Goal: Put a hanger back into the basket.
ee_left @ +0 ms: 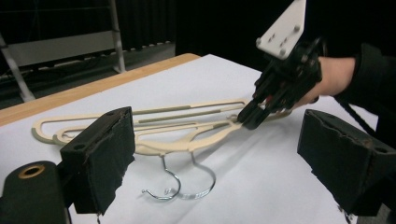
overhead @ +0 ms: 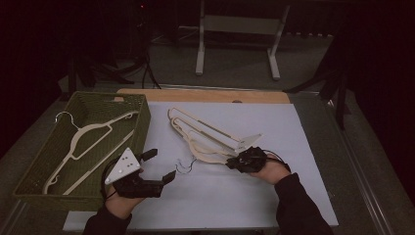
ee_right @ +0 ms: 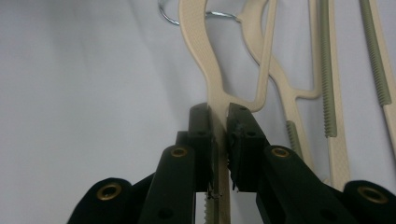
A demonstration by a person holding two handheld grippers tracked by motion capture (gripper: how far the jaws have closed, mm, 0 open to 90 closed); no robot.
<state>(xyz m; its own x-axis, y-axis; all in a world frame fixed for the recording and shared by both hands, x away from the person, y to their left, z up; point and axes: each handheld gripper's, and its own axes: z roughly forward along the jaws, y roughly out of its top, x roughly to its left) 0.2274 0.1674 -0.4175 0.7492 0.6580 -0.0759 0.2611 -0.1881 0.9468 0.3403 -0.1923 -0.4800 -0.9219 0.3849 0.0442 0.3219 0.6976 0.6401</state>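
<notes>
Two cream plastic hangers (overhead: 205,134) lie stacked on the white sheet, wire hooks (overhead: 184,166) pointing toward me. My right gripper (overhead: 231,164) is shut on the lower arm of one hanger (ee_right: 205,56); in the right gripper view its pads (ee_right: 240,135) pinch that arm from both sides. My left gripper (overhead: 161,165) hovers open beside the hooks, nothing between its fingers. In the left gripper view its wide-spread pads (ee_left: 100,156) frame the hangers (ee_left: 187,133), the hooks (ee_left: 180,186) and the right gripper (ee_left: 252,119). A third hanger (overhead: 93,137) lies in the green basket (overhead: 29,166).
The woven green basket stands at the table's left, right next to my left hand. A wooden edge (overhead: 205,95) runs along the far side of the white sheet (overhead: 274,196). Beyond the table, a metal stand (overhead: 240,24) sits on the dark floor.
</notes>
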